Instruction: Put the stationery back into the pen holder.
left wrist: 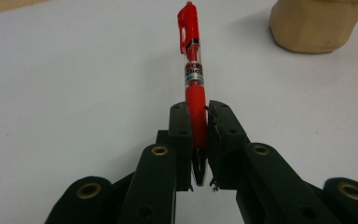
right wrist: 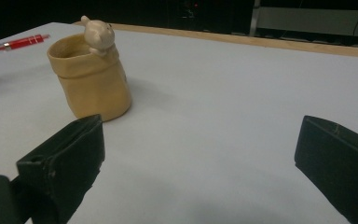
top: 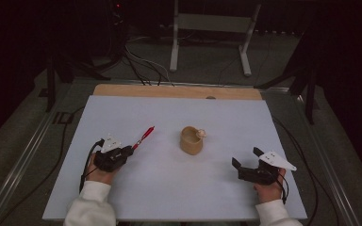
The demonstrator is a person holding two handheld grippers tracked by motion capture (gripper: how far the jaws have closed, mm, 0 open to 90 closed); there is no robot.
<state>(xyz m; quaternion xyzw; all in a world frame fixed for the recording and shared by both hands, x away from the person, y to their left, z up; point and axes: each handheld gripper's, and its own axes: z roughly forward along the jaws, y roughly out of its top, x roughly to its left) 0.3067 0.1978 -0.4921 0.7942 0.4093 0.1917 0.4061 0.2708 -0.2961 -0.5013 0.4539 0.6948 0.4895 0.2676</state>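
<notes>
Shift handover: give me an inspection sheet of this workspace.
Surface: pale table sheet on a wooden board, bare around the items.
Job's things: red pen held clear of the sheet; tan cup with a small figure on its rim, upright mid-table.
Clutter: nothing seen.
Grippers: left gripper shut on the pen's lower barrel; right gripper open, empty.
Cables: black cable trailing from the left gripper.
Surroundings: dark; grey stand behind.
</notes>
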